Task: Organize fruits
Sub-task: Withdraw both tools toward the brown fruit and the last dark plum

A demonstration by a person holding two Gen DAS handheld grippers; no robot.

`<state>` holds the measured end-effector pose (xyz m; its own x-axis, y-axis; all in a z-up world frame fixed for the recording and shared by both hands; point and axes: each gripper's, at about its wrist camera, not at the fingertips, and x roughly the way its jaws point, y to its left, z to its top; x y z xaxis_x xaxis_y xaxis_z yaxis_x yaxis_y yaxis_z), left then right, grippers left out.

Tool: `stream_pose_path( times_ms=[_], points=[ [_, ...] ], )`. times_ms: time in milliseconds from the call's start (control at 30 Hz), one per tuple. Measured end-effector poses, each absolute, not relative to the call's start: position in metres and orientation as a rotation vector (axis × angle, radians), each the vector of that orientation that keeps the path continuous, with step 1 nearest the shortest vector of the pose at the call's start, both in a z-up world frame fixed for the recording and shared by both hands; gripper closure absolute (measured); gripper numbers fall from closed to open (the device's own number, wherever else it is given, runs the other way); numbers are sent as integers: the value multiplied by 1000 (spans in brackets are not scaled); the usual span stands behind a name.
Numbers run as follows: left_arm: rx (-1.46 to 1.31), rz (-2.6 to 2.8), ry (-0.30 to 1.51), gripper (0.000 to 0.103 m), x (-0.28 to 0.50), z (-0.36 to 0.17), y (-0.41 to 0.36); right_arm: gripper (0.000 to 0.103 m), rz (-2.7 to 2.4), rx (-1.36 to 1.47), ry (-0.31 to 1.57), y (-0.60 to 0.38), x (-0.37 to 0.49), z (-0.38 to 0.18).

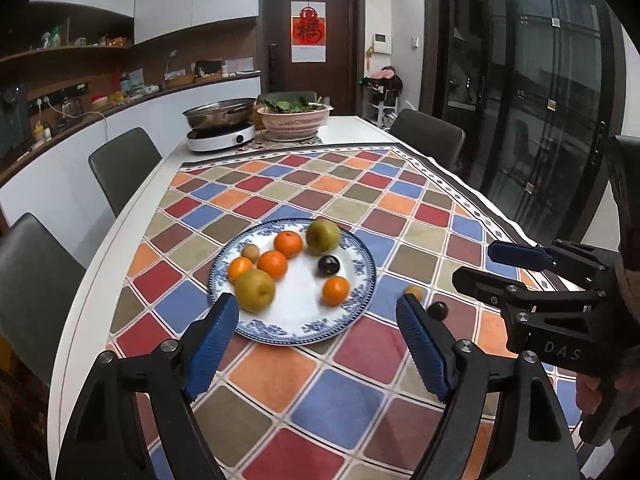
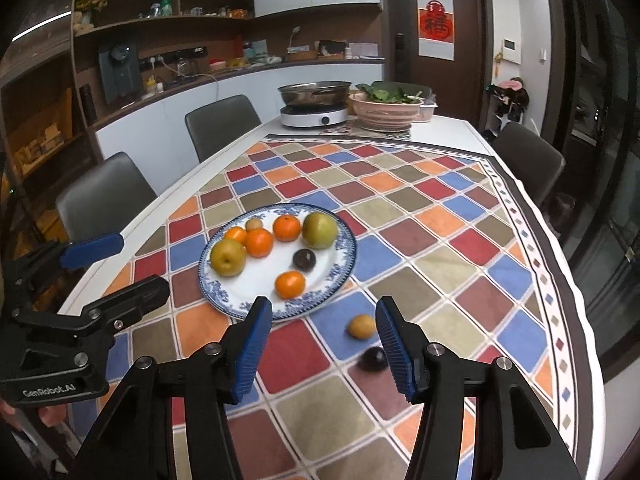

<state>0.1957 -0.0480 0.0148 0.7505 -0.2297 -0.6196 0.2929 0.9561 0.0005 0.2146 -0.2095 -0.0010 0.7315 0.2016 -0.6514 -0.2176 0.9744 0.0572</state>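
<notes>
A blue-and-white plate (image 1: 348,308) (image 2: 340,276) on the checkered tablecloth holds several oranges, two green-yellow pears (image 1: 254,289) (image 2: 319,230), a small brown fruit and a dark plum (image 1: 329,266) (image 2: 304,259). Two fruits lie on the cloth right of the plate: a small yellow-orange fruit (image 2: 361,326) (image 1: 414,291) and a dark plum (image 2: 374,358) (image 1: 437,311). My left gripper (image 1: 316,320) is open and empty, just short of the plate's near edge. My right gripper (image 2: 324,320) is open and empty; both loose fruits sit just inside its right finger (image 2: 394,344).
At the table's far end stand a steel pot on a white induction cooker (image 2: 314,114) and a pink basket of greens (image 2: 386,110). Grey chairs (image 1: 124,168) line the left side and one stands at the far right (image 2: 528,160). The table edge runs along the right (image 2: 580,300).
</notes>
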Motion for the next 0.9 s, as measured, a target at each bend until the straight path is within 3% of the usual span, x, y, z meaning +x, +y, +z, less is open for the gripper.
stream_pose_path(
  times_ms=[900],
  points=[
    [283, -479, 683, 22, 223, -40, -107, 49, 220, -41, 854, -244, 235, -75]
  ],
)
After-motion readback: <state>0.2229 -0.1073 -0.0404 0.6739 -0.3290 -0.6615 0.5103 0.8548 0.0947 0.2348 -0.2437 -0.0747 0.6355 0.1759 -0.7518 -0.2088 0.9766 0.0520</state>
